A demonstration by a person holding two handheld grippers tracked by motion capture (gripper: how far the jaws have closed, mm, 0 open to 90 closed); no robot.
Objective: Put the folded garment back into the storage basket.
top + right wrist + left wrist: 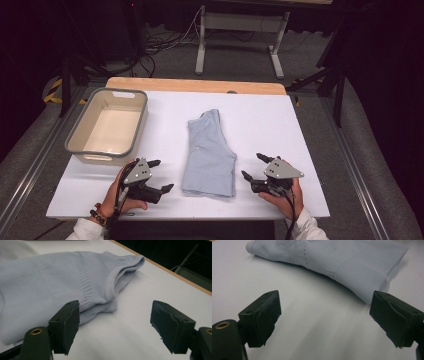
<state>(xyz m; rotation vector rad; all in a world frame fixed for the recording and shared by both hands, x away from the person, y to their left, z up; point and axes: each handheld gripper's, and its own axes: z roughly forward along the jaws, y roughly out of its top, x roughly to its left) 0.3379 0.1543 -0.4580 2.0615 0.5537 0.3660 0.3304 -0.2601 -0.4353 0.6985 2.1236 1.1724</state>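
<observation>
Two grippers flank the folded pale-blue garment (210,155), and both stand wide with nothing between the jaws. That garment is the landmark: it lies mid-table on the white sheet (280,125), ribbed hem toward the person, narrower end pointing away. Left gripper (161,176) sits just off its near left corner; right gripper (253,166) waits beside its right edge, near the hem.

Judging the step, it looks like a two-sided pick-up or another fold. Best done by sliding each lower jaw flat under the layered edge, catching every layer, then closing together so the fold holds.

Room looks generous: bare sheet right of the garment and beyond it. Left of the garment stands the grey basket (141,120), well apart, its rim the thing to clear.
</observation>
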